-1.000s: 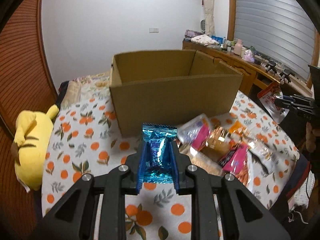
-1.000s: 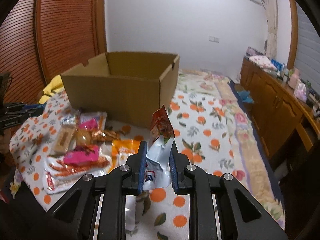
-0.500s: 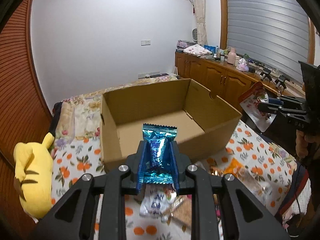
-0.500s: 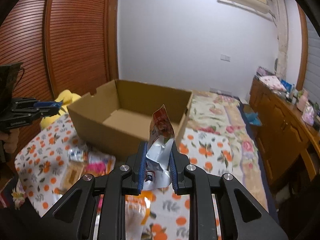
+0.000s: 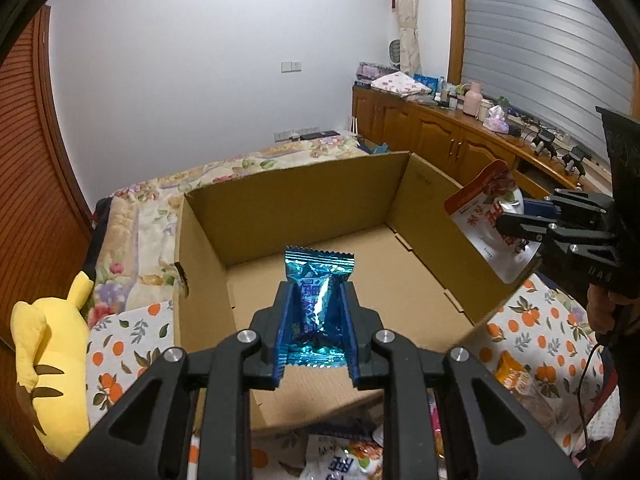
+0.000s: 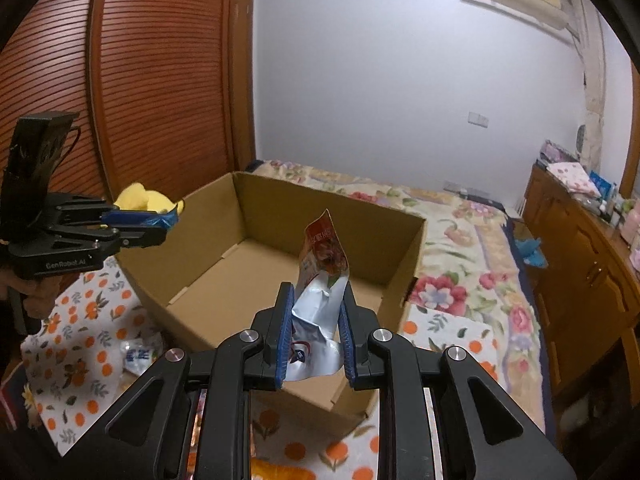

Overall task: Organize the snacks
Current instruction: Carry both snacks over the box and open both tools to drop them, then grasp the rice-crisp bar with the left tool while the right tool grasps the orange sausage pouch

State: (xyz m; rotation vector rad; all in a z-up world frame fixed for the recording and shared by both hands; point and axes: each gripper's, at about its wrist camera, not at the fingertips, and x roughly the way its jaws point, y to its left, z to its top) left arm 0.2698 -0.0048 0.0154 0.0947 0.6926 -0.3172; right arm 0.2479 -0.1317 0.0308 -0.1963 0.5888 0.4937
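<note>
We hold the left gripper (image 5: pixel 315 330) above the near edge of the open cardboard box (image 5: pixel 280 204). Its blue pads are clamped on a shiny blue snack packet (image 5: pixel 318 292), which stands upright between the fingers with its crimped top edge over the box floor. We hold the right gripper (image 6: pixel 314 334) above the opposite near corner of the same box (image 6: pixel 328 216). It grips a red and white snack pouch (image 6: pixel 322 276) by its crumpled silver lower part, and the printed red top points up and leans toward the box interior.

In the left wrist view, the right gripper (image 5: pixel 516 216) appears at the right rim of the box with the pouch (image 5: pixel 486 220) hanging over the wall. In the right wrist view, the left gripper (image 6: pixel 160 224) appears at the left rim.

The box stands on a bed covered by a cloth with an orange fruit print (image 5: pixel 128 336). Further snack packets (image 5: pixel 344 460) lie on that cloth just in front of the box. A yellow plush toy (image 5: pixel 48 364) lies beside the box on its left.
</note>
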